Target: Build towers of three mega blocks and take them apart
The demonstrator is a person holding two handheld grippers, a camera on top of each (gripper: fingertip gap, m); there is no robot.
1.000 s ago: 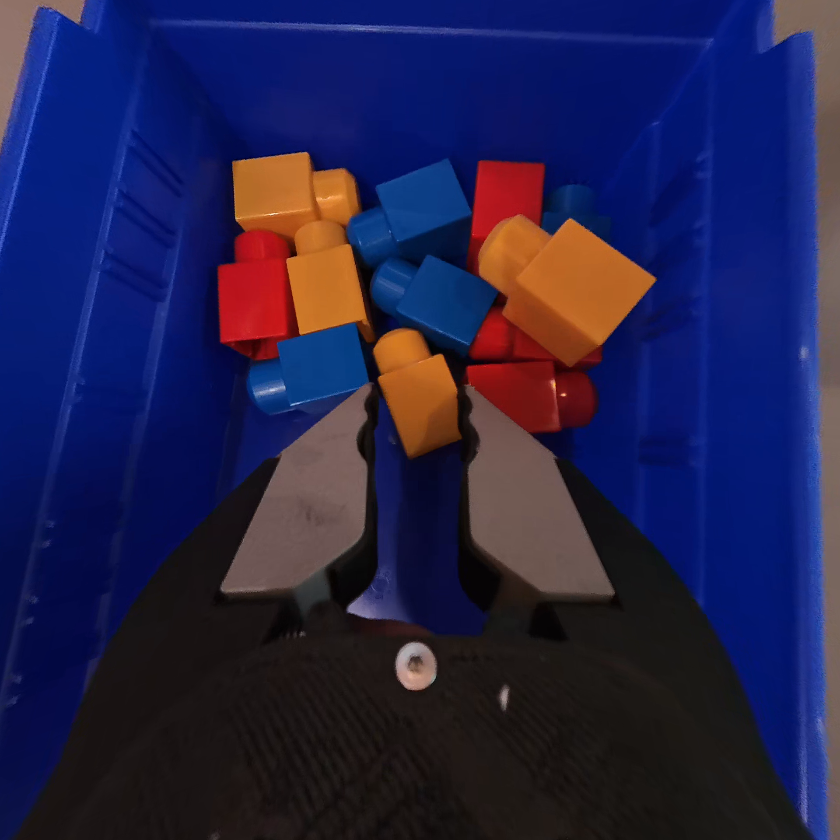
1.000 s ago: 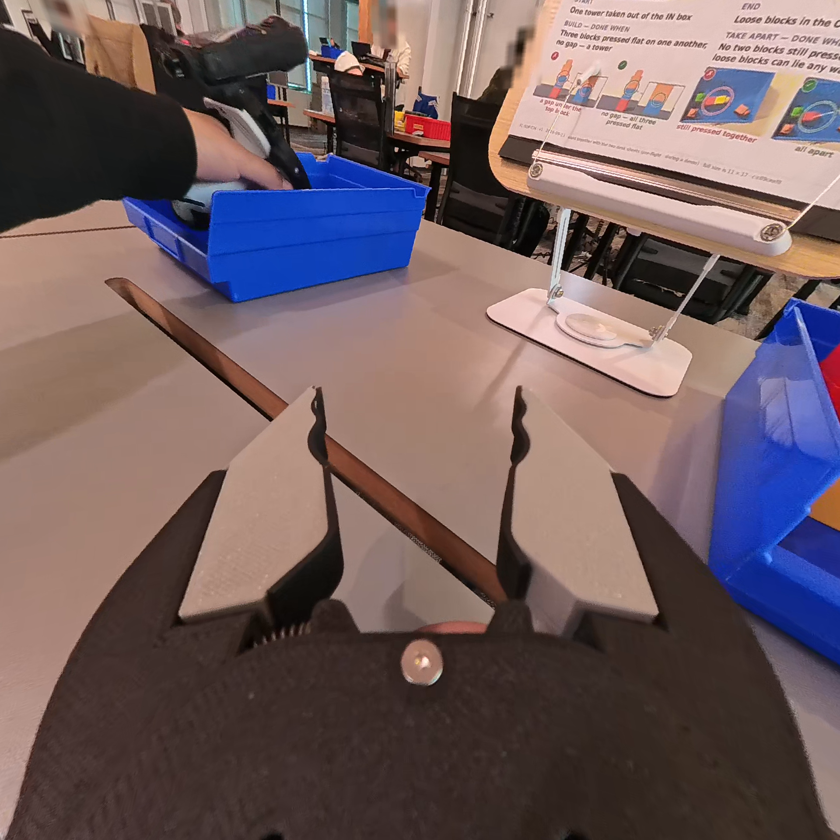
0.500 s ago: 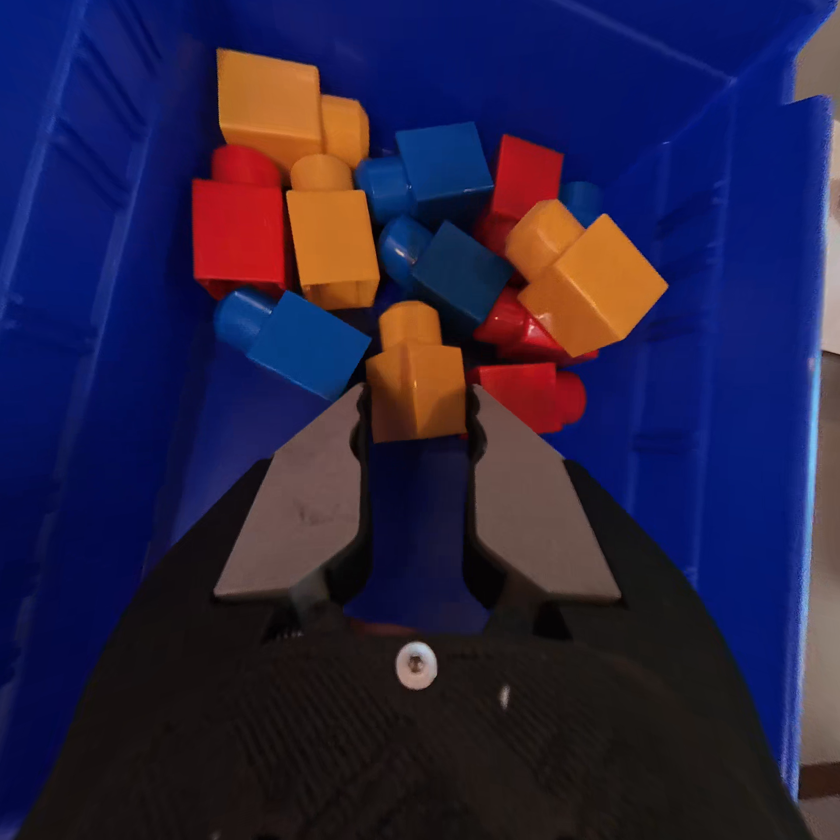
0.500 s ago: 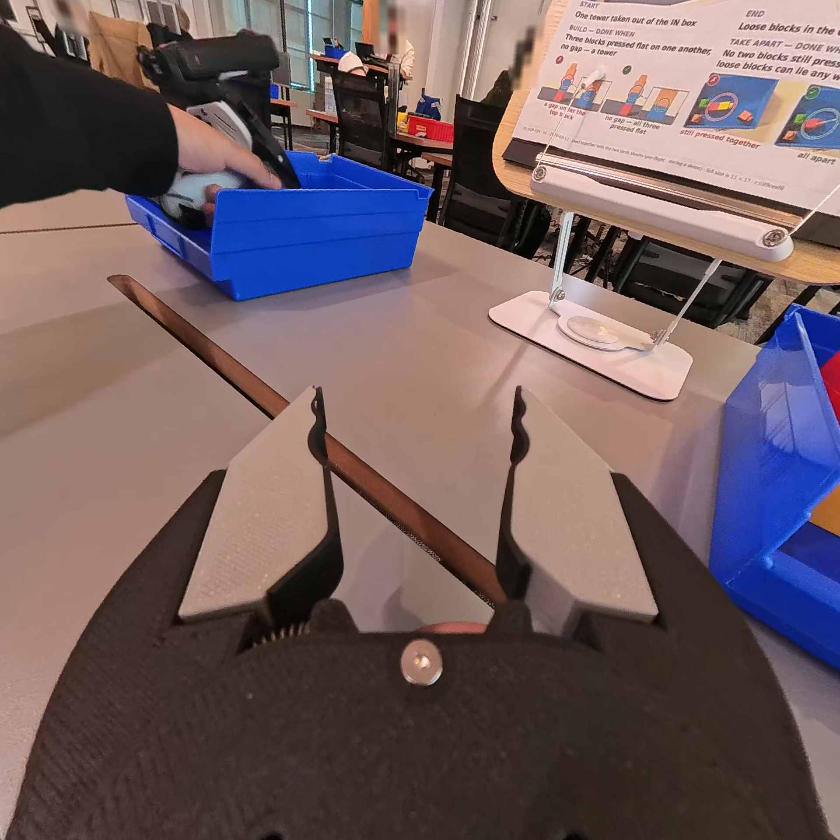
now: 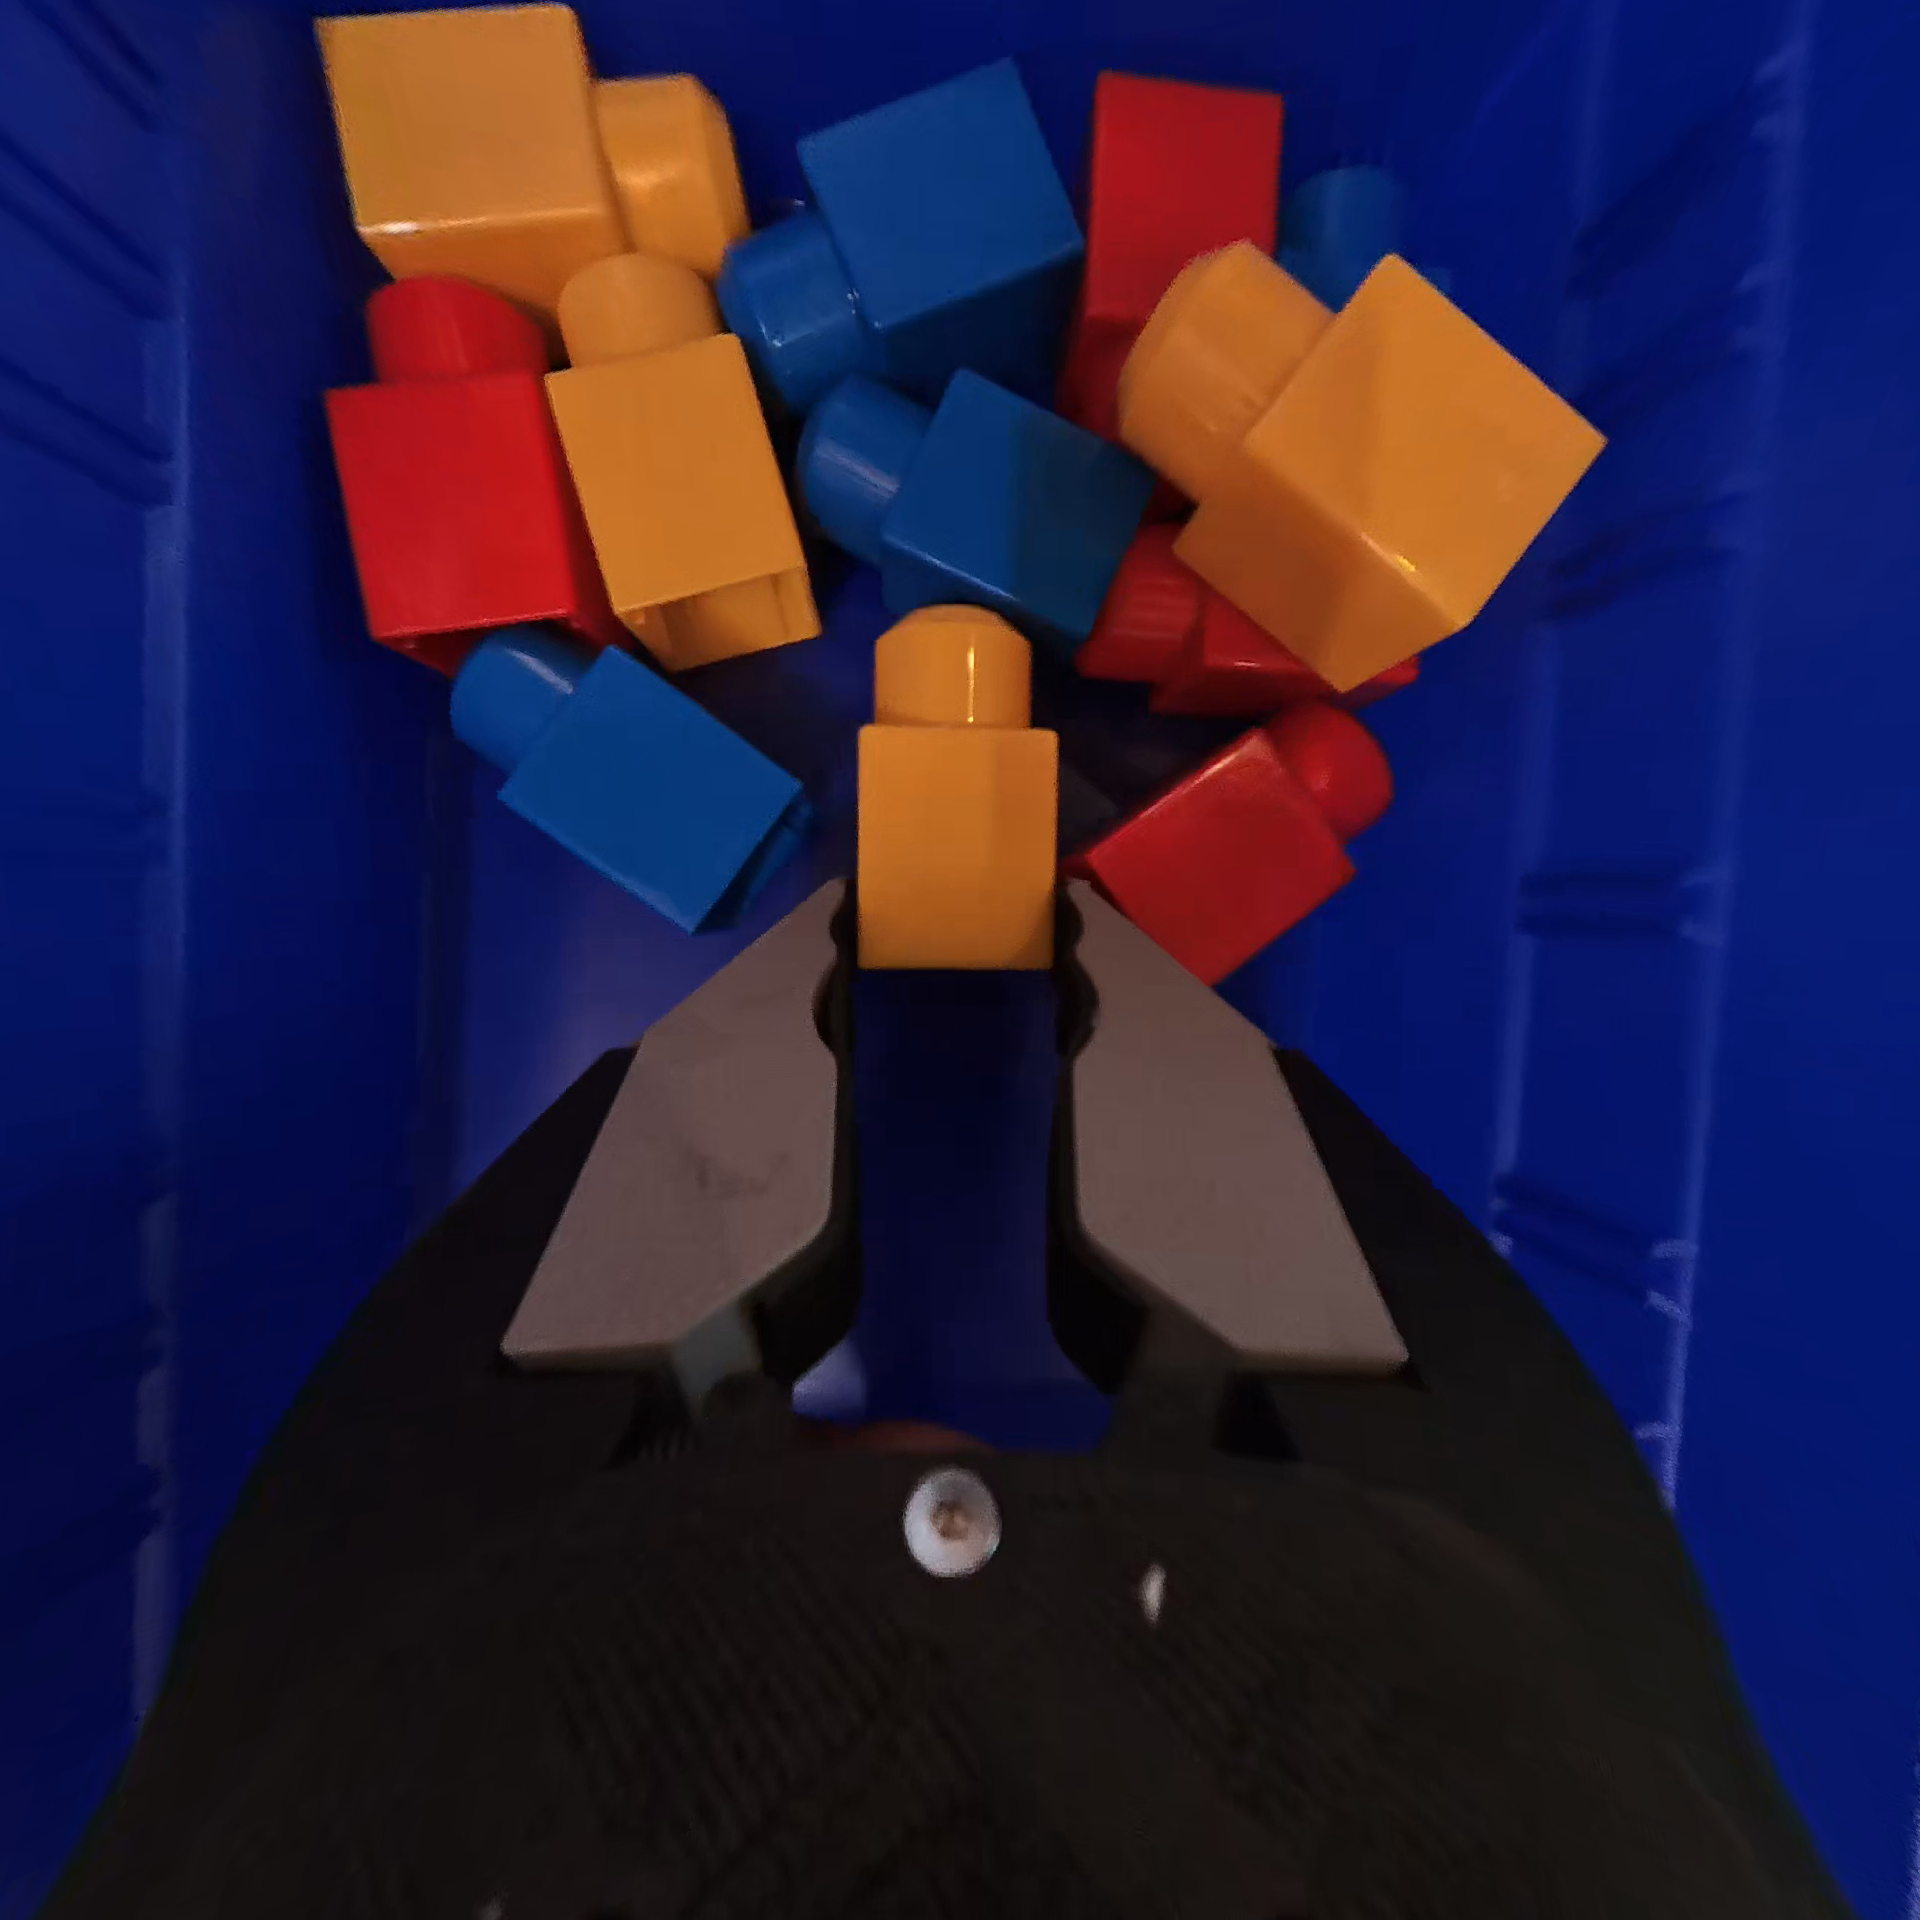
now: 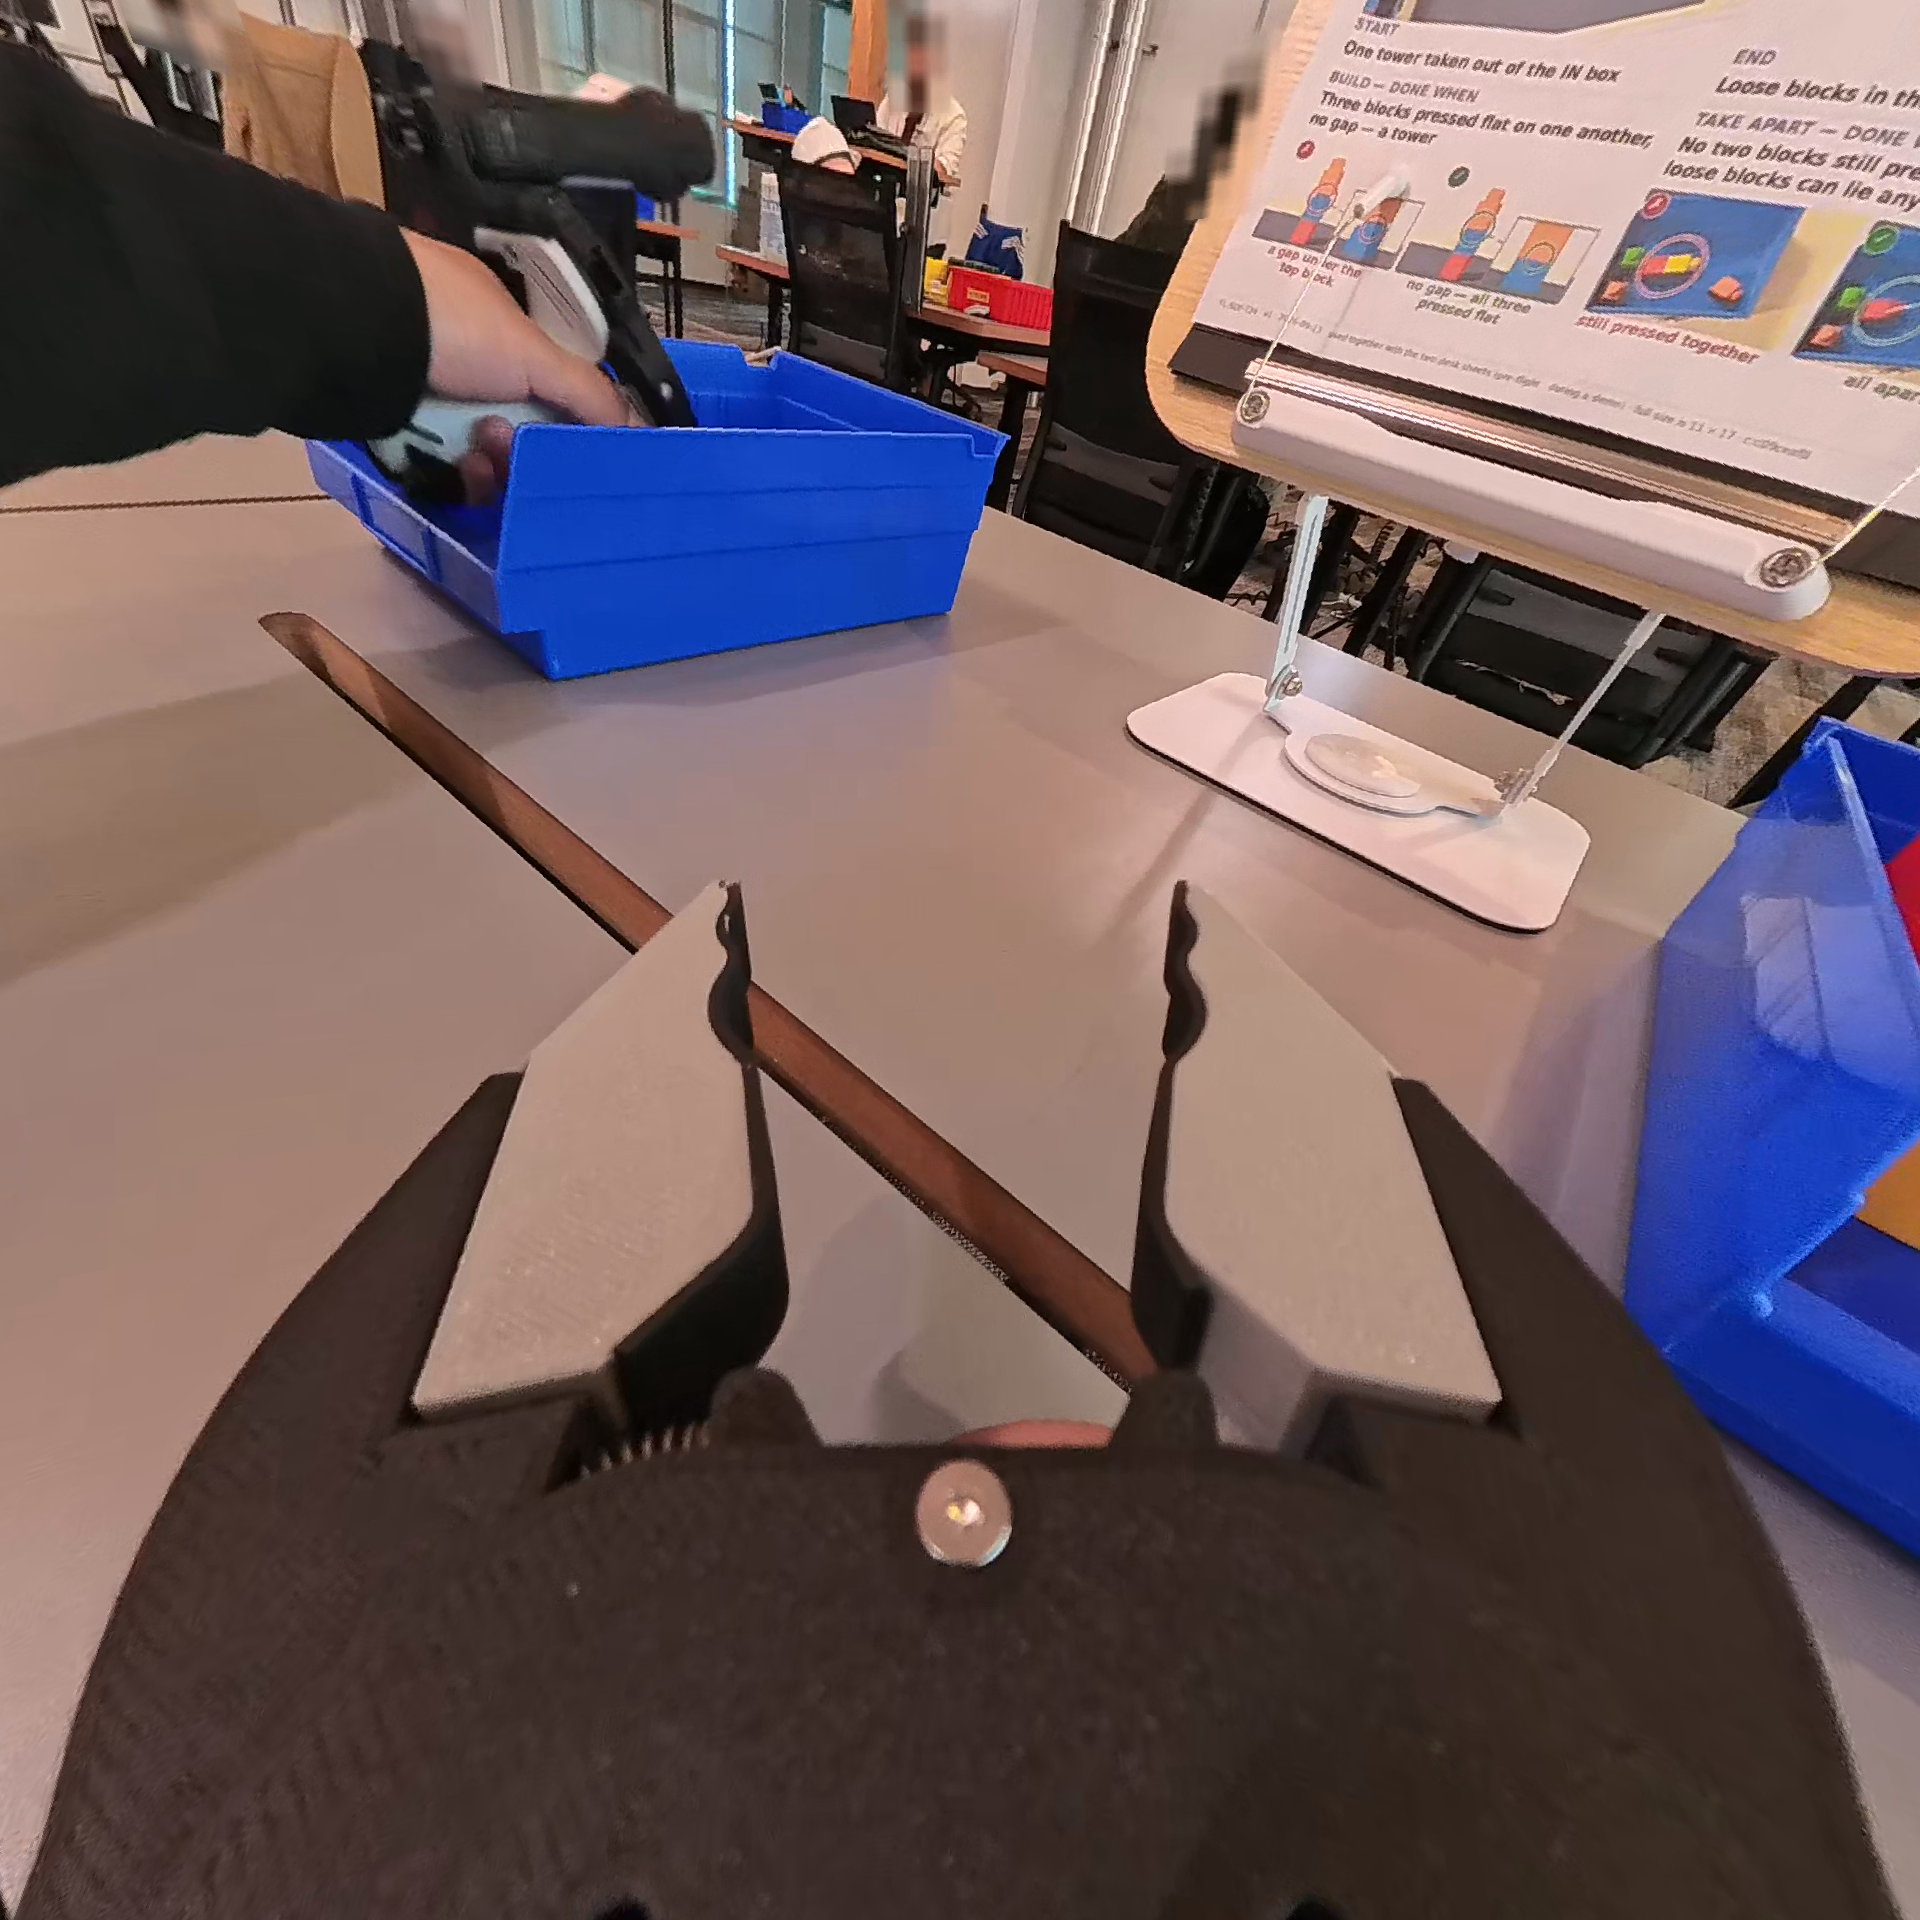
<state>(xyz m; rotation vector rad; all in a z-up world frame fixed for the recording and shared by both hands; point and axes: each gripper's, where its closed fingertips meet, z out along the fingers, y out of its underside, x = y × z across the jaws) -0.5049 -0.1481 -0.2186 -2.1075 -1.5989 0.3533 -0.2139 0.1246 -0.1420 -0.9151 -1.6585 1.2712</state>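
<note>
A: What does the left gripper (image 5: 956, 935) have hold of?
B: Its two grey fingers (image 5: 717, 1143) are nearly closed, pinching an orange block (image 5: 956, 831) by its lower sides; the block's stud points to 12 o'clock. It sits inside a blue bin (image 5: 1714, 727), above a heap of loose red, orange and blue blocks (image 5: 987, 416) that fills the view from 10 to 2 o'clock. A blue block (image 5: 644, 779) lies just beside it at 9 o'clock, a red block (image 5: 1236, 831) at 3 o'clock

A: And the right gripper (image 6: 956, 935)?
B: Its fingers are spread wide with nothing between them, above a grey table (image 6: 935, 779). At 11 o'clock stands the blue bin (image 6: 748, 551), with a person's hand (image 6: 488, 343) reaching in. At 1 o'clock a sheet stand (image 6: 1371, 800); at 3 o'clock a second blue bin (image 6: 1766, 1143)
</note>
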